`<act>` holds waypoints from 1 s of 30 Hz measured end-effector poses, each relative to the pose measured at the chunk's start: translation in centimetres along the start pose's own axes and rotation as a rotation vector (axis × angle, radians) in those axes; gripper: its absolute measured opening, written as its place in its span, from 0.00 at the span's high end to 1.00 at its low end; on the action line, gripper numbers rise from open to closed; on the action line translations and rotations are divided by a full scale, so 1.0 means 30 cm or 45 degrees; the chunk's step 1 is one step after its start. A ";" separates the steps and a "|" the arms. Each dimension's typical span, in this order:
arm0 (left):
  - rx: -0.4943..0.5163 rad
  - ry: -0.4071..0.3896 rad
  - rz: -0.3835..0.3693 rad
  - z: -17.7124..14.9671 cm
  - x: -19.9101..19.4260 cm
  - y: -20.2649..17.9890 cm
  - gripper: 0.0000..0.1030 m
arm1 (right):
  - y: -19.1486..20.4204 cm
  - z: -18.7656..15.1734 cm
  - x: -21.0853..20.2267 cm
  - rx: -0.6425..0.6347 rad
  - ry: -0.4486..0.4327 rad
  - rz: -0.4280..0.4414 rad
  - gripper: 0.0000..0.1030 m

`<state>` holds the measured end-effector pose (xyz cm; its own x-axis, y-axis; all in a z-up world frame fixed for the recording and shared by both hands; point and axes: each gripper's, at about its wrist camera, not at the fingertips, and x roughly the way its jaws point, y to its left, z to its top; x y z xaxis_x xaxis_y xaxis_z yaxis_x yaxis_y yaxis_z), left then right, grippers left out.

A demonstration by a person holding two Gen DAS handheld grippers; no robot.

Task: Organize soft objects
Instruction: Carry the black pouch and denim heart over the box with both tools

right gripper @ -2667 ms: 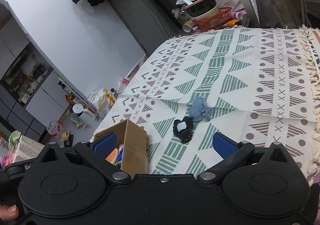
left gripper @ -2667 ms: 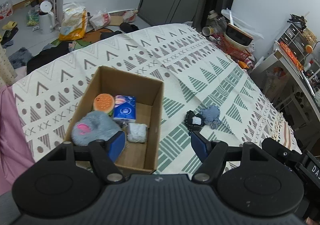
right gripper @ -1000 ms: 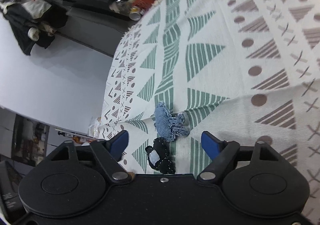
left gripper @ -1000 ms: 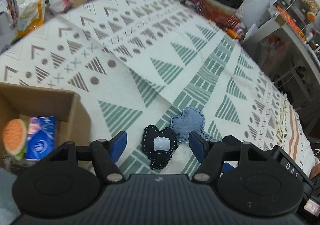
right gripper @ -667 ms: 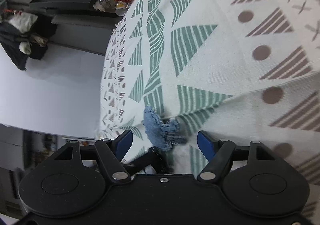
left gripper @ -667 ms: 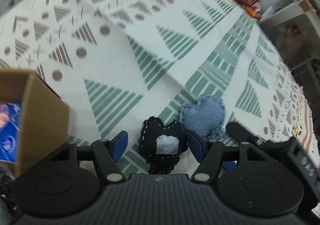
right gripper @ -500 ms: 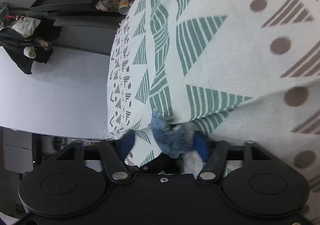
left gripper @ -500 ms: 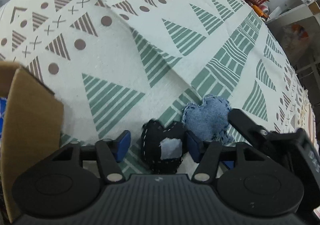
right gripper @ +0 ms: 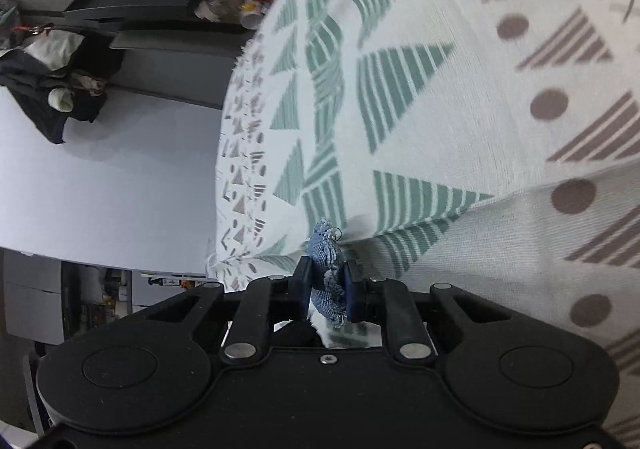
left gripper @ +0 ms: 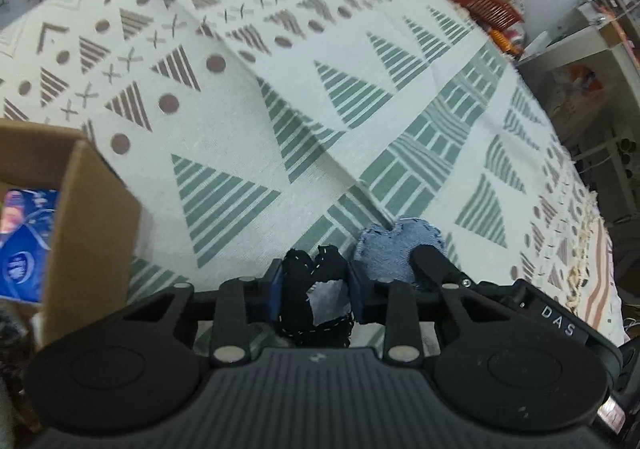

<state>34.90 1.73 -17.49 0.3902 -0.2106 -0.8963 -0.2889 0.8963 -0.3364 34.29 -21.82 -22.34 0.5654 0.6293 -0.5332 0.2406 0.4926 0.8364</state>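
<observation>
A black stitched fabric heart with a pale patch is squeezed between the blue pads of my left gripper, which is shut on it just above the patterned cloth. Right beside it a blue denim heart is pinched by my right gripper, whose black finger crosses it in the left wrist view. In the right wrist view the denim heart stands edge-on between the closed pads of the right gripper.
A cardboard box stands at the left, holding a blue tissue pack. The white cloth with green and brown shapes covers the surface. A red basket and shelves lie beyond its far edge.
Both grippers came down onto the two hearts and closed: the left on the black one, the right on the denim one. The box slid to the left of the view.
</observation>
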 end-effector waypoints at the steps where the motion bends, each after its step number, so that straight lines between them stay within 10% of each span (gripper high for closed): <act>1: 0.004 -0.013 0.000 -0.003 -0.022 0.002 0.69 | 0.013 -0.002 -0.021 -0.017 -0.013 0.003 0.84; 30: 0.001 -0.393 -0.085 -0.228 -0.607 0.046 0.69 | 0.320 -0.197 -0.471 -0.499 -0.179 0.011 0.84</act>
<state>21.41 4.14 -3.61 0.6552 -0.1404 -0.7423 -0.2532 0.8849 -0.3909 23.93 -22.43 -7.53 0.6749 0.5597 -0.4809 -0.0678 0.6960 0.7148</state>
